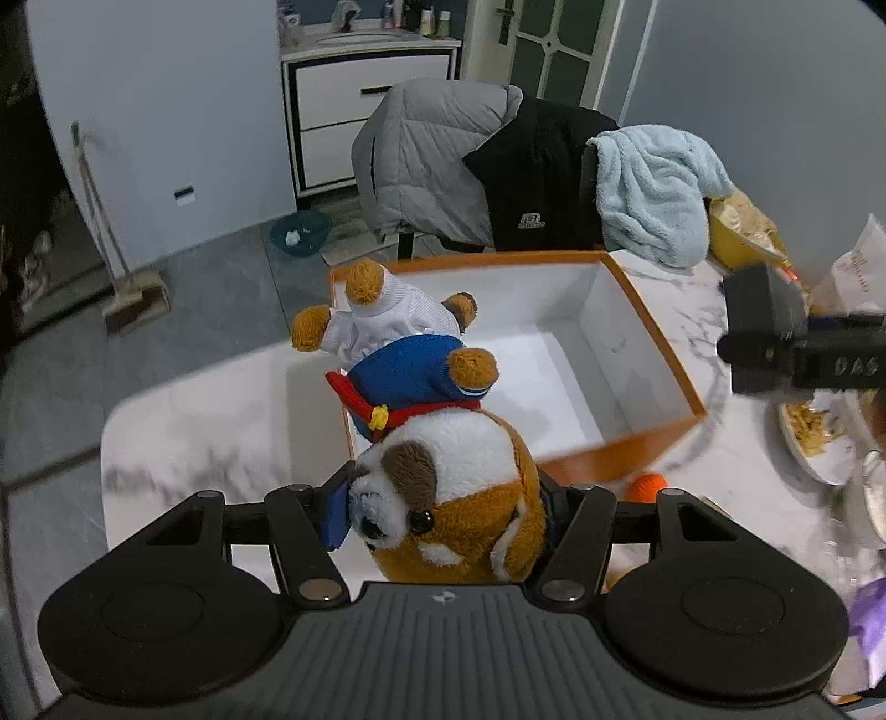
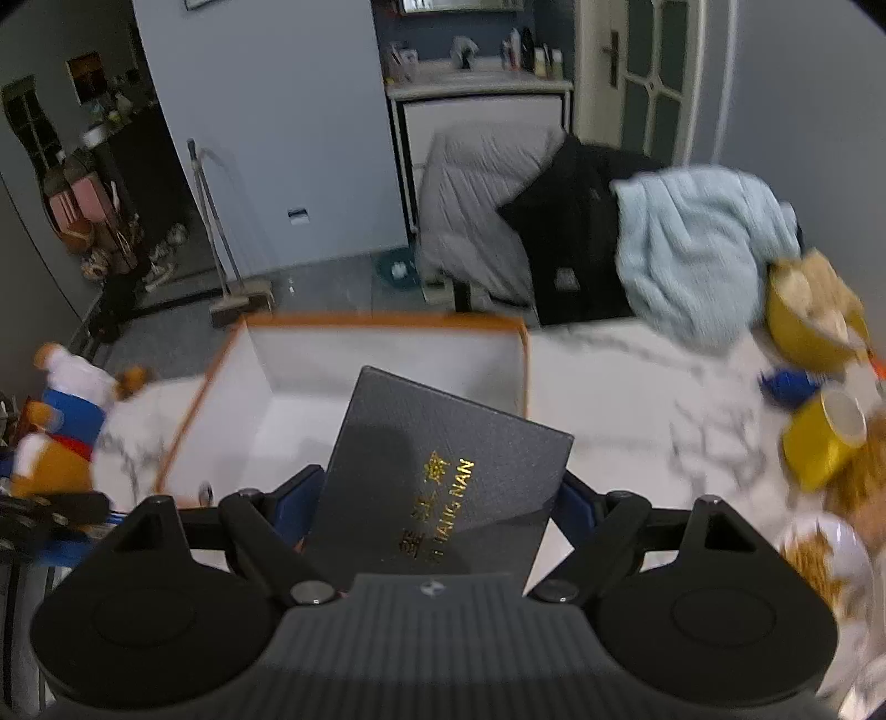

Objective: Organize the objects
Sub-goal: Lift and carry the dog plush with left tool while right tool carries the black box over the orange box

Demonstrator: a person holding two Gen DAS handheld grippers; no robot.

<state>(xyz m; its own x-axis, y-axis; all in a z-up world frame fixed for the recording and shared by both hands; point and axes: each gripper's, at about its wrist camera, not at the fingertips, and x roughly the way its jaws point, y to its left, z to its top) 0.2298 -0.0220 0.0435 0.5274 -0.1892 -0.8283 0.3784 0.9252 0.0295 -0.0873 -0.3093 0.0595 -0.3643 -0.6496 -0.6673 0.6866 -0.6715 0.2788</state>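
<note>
- A plush dog (image 1: pixel 448 487) in a blue sweater is clamped by its head between the pads of the left gripper (image 1: pixel 443 515), its body hanging over the near left corner of the orange box (image 1: pixel 626 448).
- A dark grey box with gold lettering (image 2: pixel 443 476) is gripped by the right gripper (image 2: pixel 443 498) above the orange box's near edge.
- An orange ball (image 1: pixel 648 486) is seen on the marble table (image 1: pixel 194 432), just beside the orange box's near wall.

Pale blue-grey walls, grey tile floor (image 1: pixel 210 310). White drawer cabinet (image 1: pixel 365 111) at 12 o'clock, glass-pane door (image 1: pixel 554 50) beside. Clothes-draped chair (image 1: pixel 443 160) behind marble counter (image 1: pixel 221 421). Dim light.
</note>
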